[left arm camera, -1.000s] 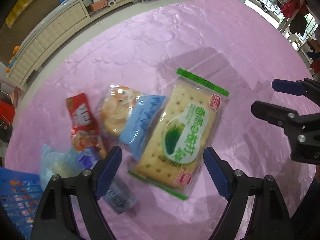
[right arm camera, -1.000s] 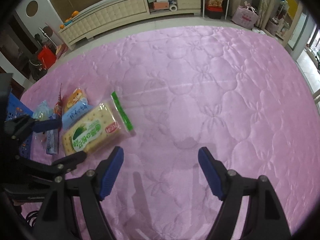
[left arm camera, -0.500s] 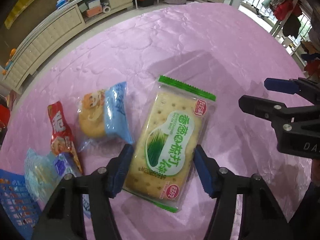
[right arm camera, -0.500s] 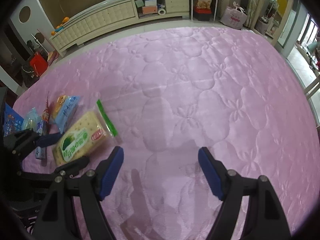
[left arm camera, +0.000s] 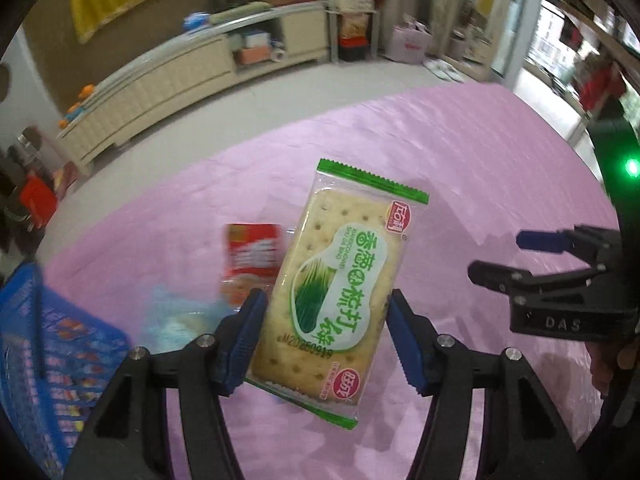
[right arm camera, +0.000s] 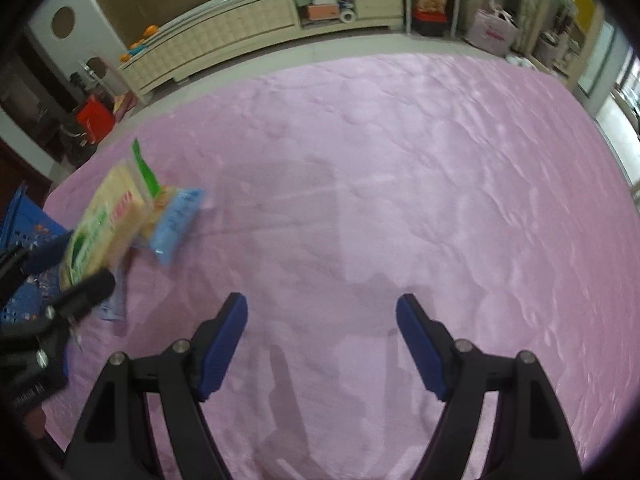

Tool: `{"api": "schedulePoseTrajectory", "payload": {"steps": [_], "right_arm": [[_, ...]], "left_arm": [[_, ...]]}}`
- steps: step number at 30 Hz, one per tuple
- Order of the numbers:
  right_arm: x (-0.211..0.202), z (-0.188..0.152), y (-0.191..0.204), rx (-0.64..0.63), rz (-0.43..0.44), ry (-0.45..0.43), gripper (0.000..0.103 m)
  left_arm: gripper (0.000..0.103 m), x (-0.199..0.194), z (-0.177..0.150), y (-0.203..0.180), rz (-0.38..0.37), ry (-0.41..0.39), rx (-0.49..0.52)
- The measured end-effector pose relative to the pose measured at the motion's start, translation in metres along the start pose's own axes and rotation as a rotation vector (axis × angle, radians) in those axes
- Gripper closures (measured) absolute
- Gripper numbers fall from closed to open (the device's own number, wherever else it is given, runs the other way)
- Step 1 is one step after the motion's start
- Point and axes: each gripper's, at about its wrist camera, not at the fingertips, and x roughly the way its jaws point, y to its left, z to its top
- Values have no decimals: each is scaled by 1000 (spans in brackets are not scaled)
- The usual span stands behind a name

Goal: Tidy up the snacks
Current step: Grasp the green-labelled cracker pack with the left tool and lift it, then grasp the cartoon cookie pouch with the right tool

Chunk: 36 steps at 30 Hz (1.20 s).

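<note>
the left gripper (left arm camera: pixel 326 336) is shown with its two blue-padded fingers (left arm camera: pixel 244 340) pressed against the long edges of a green-trimmed cracker packet (left arm camera: pixel 340 288), which is clamped between them and appears raised off the pink quilted cloth (left arm camera: pixel 460 152), its upper sealed end tilted away from the camera. behind the packet, a red snack pouch (left arm camera: pixel 252 252) and a blurred pale-blue wrapper (left arm camera: pixel 168 320) are seen lying on the cloth, and a blue basket (left arm camera: pixel 44 352) is seen at the left edge. the right gripper (right arm camera: pixel 322 344) is shown with its fingers (right arm camera: pixel 224 344) spread wide, nothing between them, above bare cloth (right arm camera: pixel 400 160). in the right wrist view the held packet (right arm camera: pixel 104 224) is seen at far left, overlapping a light-blue snack bag (right arm camera: pixel 176 224), with the basket (right arm camera: pixel 20 216) beyond.
</note>
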Motion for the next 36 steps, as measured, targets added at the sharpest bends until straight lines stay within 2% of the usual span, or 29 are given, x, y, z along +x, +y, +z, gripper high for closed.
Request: {"api": "schedulePoseTrajectory", "payload": {"steps": [4, 8, 14, 20, 25, 29, 31, 32, 33, 35, 36], "right_arm": [[1, 16, 29, -90, 25, -9, 22], [6, 29, 55, -222, 44, 4, 18], [17, 42, 87, -404, 29, 3, 15], [39, 43, 121, -694, 1, 25, 15], [58, 45, 134, -788, 53, 81, 15], [77, 48, 145, -859, 4, 99, 15], [83, 49, 149, -869, 29, 105, 15], [86, 50, 150, -872, 45, 111, 17], [89, 52, 148, -877, 54, 113, 25], [93, 55, 145, -884, 68, 126, 30], [94, 58, 144, -882, 82, 123, 41]], "left_arm": [[44, -11, -7, 30, 56, -4, -93], [44, -19, -16, 51, 62, -3, -148], [44, -15, -18, 64, 78, -8, -156], [44, 2, -5, 60, 107, -9, -147], [44, 10, -7, 58, 112, 16, -154], [44, 14, -6, 56, 110, 30, -155], [44, 14, -9, 54, 123, 34, -141], [44, 14, -7, 54, 128, 37, -138], [44, 14, -7, 54, 126, 39, -143], [44, 14, -8, 53, 118, 43, -152], [44, 13, -9, 52, 115, 43, -155]]}}
